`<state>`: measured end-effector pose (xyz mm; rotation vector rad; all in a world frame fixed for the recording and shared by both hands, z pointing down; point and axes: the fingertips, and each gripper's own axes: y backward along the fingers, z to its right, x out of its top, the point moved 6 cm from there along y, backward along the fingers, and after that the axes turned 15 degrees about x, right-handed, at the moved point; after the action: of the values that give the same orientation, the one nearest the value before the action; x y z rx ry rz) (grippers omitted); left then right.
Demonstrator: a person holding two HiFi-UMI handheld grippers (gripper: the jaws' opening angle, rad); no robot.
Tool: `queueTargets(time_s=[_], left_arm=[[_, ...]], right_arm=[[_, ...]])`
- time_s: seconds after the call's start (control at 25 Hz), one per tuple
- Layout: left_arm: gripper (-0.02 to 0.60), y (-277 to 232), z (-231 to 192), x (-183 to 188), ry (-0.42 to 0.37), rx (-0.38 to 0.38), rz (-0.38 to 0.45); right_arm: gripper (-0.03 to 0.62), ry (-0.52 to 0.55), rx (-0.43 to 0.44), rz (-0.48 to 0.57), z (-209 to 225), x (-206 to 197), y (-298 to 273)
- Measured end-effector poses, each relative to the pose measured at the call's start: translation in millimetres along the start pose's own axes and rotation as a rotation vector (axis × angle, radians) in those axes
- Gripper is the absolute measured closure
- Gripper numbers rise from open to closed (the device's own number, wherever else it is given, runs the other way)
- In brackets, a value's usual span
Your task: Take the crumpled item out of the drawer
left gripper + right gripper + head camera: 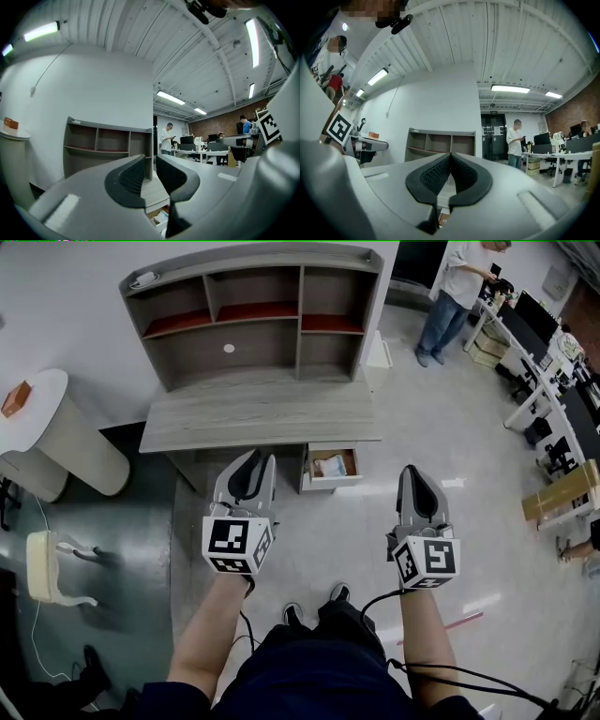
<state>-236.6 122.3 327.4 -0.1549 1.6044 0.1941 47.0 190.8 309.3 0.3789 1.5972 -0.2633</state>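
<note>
The drawer (331, 483) under the right end of the bench (253, 418) stands open, with the crumpled item (329, 465) lying inside. The left tongs (249, 468) hang just left of the drawer, jaws slightly spread with nothing between them. The right tongs (413, 486) hang to its right, jaws pressed together and empty.

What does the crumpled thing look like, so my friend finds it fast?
Find the big grey desk with shelves on top. Under its right end one small drawer stands pulled open. The crumpled item is the pale, scrunched lump lying inside it, light against the brown drawer floor.
</note>
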Motion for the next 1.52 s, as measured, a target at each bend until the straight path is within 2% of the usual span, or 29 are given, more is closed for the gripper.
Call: queueTargets(time_s=[0.4,1.0,1.28,1.52], left_arm=[[0.508,-45,4,-12,-0.021,0.011,-0.017],[0.508,-150,54,-19,-0.044,0.095,-0.060],[0.508,-170,75,-26,-0.066,0.135,-0.081],[0.508,-183,70,-45,-0.093,0.154,-0.130]], right_arm=[[0.588,-0.029,0.022,0.007,30,-20,-41],[0.588,-0.084,0.118,0.004,140,-41,-117],[0.588,-0.103,0.161,-0.005,174,-55,-133],[0.588,-0.132,0.176,-0.034,184,-73,-149]])
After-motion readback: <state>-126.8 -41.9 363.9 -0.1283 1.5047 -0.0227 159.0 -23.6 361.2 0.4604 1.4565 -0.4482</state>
